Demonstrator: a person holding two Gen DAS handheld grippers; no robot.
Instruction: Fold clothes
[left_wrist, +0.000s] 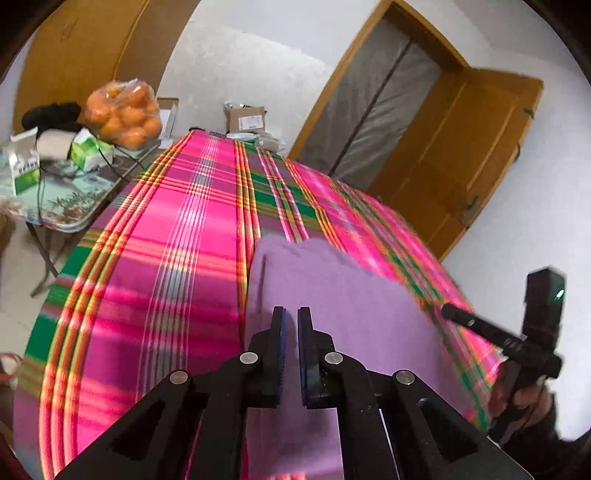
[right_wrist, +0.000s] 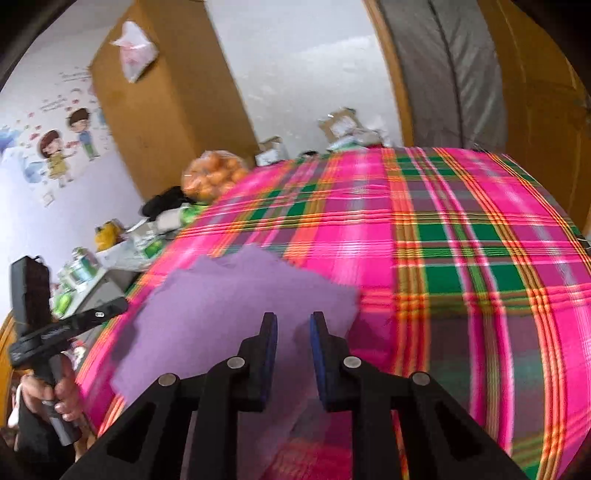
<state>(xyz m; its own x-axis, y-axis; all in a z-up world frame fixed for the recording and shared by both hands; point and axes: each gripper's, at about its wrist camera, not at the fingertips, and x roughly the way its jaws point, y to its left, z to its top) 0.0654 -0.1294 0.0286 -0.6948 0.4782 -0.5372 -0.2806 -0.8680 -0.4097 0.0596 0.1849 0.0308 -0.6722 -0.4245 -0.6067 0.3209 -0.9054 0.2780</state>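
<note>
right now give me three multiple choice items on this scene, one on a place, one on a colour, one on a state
1. Where does the bag of oranges sit?
A. on the side table left of the bed
B. on the purple cloth
C. on the floor by the door

2. What colour is the cloth lying on the plaid bedspread?
A. white
B. purple
C. black

3. How does the wooden door stand?
A. shut
B. off its hinges
C. swung open

Answers: 1 A, the bag stands among boxes on the small table beside the bed. 2 B, it is plainly lilac against the pink checks. 3 C, the leaf is swung aside, baring a grey curtain in the frame.
</note>
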